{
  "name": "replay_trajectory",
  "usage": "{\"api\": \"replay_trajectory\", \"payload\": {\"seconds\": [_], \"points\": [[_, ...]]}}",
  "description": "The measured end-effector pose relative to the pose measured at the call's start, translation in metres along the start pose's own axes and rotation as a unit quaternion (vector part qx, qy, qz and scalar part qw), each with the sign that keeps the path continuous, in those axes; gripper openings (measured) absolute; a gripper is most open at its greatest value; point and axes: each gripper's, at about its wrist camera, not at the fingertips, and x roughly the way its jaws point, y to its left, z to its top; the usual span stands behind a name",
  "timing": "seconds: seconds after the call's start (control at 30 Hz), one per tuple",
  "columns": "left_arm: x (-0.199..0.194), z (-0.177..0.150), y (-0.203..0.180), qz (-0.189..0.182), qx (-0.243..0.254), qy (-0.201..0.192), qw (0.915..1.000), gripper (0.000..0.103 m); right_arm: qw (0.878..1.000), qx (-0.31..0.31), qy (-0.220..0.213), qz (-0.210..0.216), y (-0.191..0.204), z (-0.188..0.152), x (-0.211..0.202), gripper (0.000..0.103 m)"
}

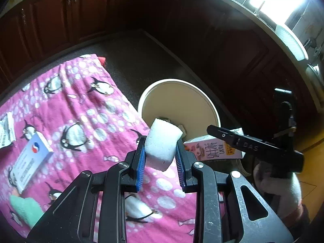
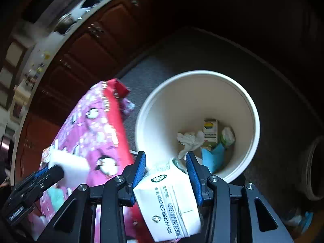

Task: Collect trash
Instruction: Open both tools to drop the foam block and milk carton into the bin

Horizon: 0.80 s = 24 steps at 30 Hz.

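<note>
White foam block (image 1: 162, 143): clamped in my left gripper (image 1: 161, 158) beside the bin (image 2: 251, 109). Carton (image 2: 172, 198): pinched in my right gripper (image 2: 166, 162) at the rim. Bin holds tissue (image 2: 190, 139), small box (image 2: 210, 129), blue scrap (image 2: 212, 158). Penguin blanket (image 1: 81, 111), dark carpet (image 1: 137, 60), wooden cabinets (image 1: 50, 16).

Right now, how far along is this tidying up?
Partway. The white bin already holds crumpled paper and a small carton. In hand: the left gripper clamps a foam block, the right gripper a white carton near the bin. A blue-and-white box and a wrapper remain on the penguin blanket.
</note>
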Motion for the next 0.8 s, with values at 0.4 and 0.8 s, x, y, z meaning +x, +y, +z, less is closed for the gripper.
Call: {"api": "replay_trajectory", "payload": {"seconds": [0.4,0.8], "points": [[0.037,0.020,-0.014,-0.019,-0.009,0.018,0.9996,0.028,0.999,0.024,-0.008,-0.020,-0.027,0.014,0.022,0.049],[0.055,0.015,-0.015,-0.019,-0.008,0.034,0.9992,0.044,0.999,0.041,-0.001,-0.015,-0.037,0.005,0.017,0.053]]}}
